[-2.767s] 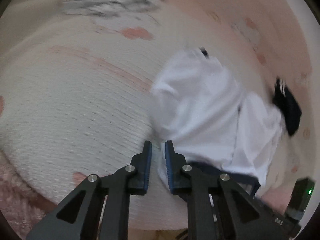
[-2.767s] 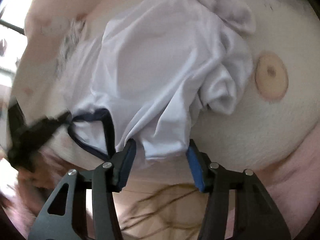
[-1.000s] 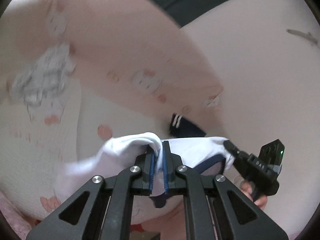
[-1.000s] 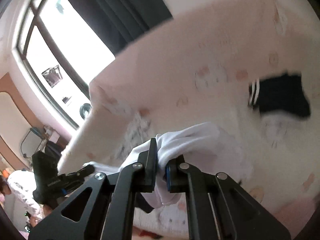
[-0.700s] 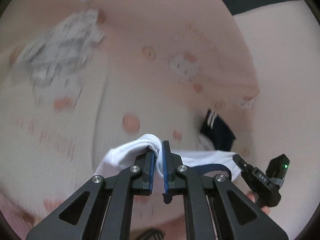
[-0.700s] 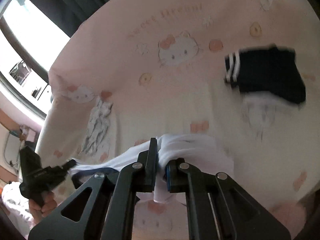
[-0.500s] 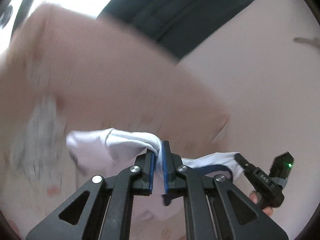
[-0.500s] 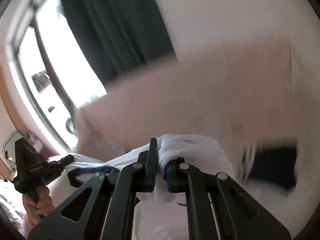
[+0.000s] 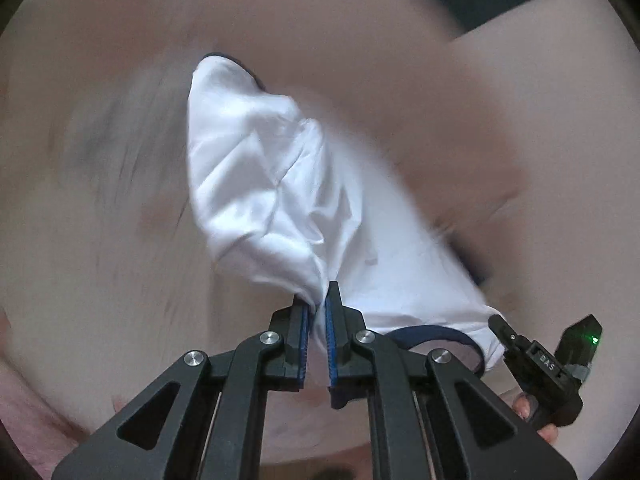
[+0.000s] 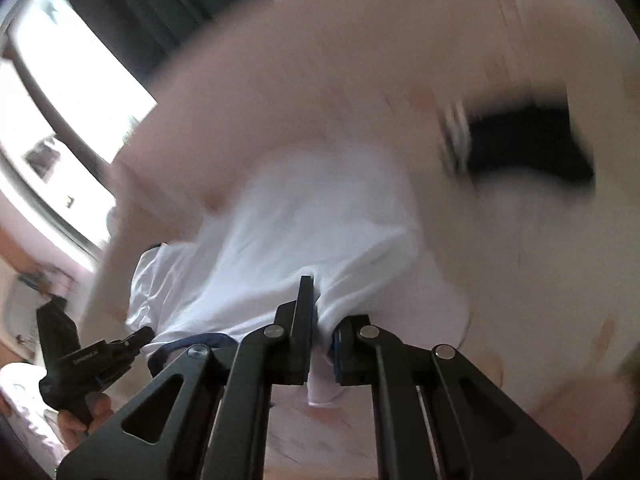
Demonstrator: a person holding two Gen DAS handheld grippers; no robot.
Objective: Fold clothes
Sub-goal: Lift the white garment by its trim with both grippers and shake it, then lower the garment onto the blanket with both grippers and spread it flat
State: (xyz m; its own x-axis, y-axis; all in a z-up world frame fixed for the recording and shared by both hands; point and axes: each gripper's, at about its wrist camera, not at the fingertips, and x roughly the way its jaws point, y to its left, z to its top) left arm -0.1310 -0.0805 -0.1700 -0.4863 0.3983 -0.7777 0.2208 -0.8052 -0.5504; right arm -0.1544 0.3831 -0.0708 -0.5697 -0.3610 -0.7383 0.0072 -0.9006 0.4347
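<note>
A white T-shirt [image 9: 276, 184] with a navy collar trim [image 9: 432, 330] hangs stretched between both grippers above the pink bed. My left gripper [image 9: 316, 308] is shut on one shoulder edge of the T-shirt. In the right wrist view the same white T-shirt [image 10: 304, 240] spreads out ahead, and my right gripper [image 10: 320, 312] is shut on its other shoulder edge. Each view shows the opposite gripper at the far end of the collar: the right gripper [image 9: 544, 364] and the left gripper [image 10: 92, 360], each held by a hand. The background is motion-blurred.
A dark navy garment with white stripes [image 10: 520, 148] lies on the pink patterned bedspread [image 10: 540, 260] to the right. A window [image 10: 60, 92] with dark curtains is at the upper left. A blurred grey garment [image 9: 104, 136] lies on the bed at the left.
Both grippers closed on the T-shirt and lifted it off the bed. Since half a second ago the cameras have swung down and the shirt has billowed out forward over the bed.
</note>
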